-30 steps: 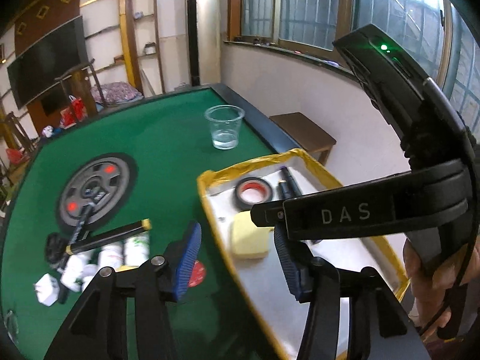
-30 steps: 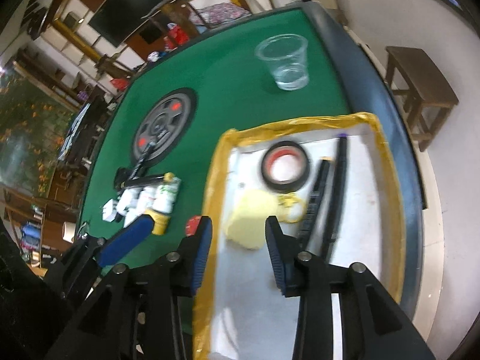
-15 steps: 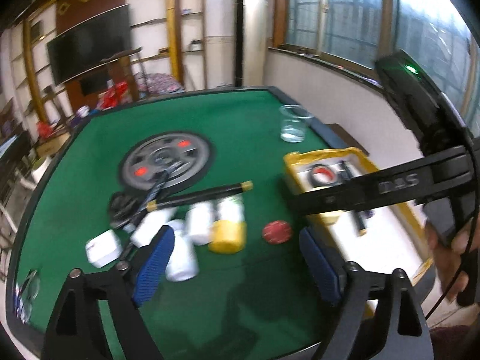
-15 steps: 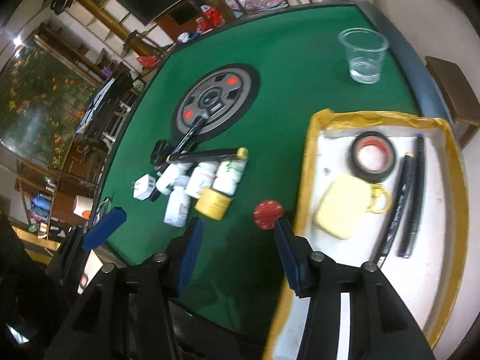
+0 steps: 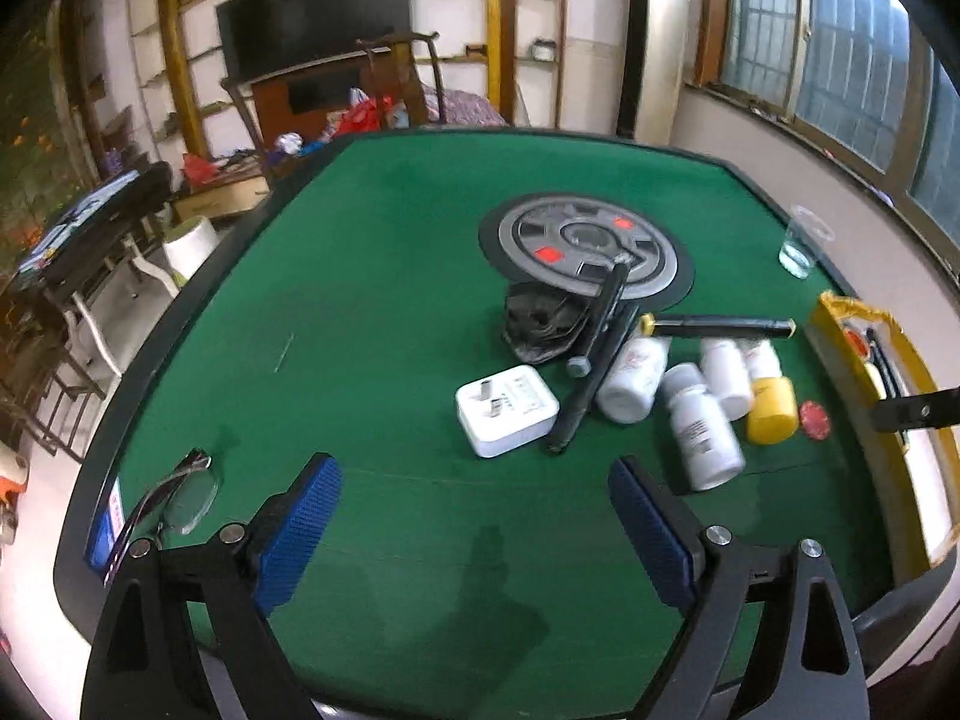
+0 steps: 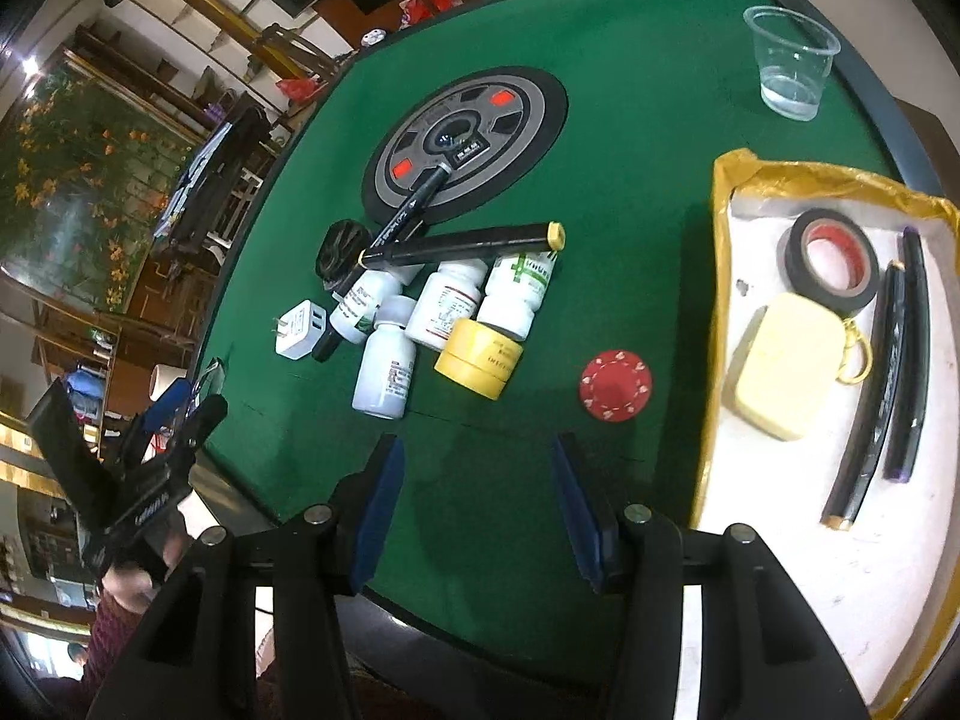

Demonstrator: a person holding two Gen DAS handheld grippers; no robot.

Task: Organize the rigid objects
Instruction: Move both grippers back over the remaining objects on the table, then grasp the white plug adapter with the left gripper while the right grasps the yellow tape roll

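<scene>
The left gripper (image 5: 474, 516) is hovering low over the green tabletop (image 5: 372, 312) at the bottom of the left wrist view, its blue-padded fingers (image 5: 300, 522) spread wide and holding nothing. The right gripper (image 6: 474, 504) is sitting at the bottom centre of the right wrist view, its fingers (image 6: 378, 510) also parted with only bare felt between them.

In the right wrist view, a cluster of loose items is lying left of centre: 4 white pill bottles (image 6: 447, 306) packed side by side, a yellow tape roll (image 6: 479, 358) touching the lower edge of them, and a white charger plug (image 6: 300, 330) just beside them on the left. 2 black markers (image 6: 468, 240) are crossing above the bottles, 1 of them reaching onto the round grey dial (image 6: 465, 144) set in the tabletop. A red poker chip (image 6: 615, 385) is lying alone between the cluster and the tray.

The yellow-rimmed tray (image 6: 720, 300) is filling the right side of that frame, holding a black tape roll (image 6: 831, 258), a pale yellow case (image 6: 783, 372) and 2 long black pens (image 6: 888, 372). A clear plastic cup (image 6: 789, 60) is standing at the upper right. In the left wrist view, a pair of glasses (image 5: 174, 498) is lying at the lower left near the tabletop edge.
</scene>
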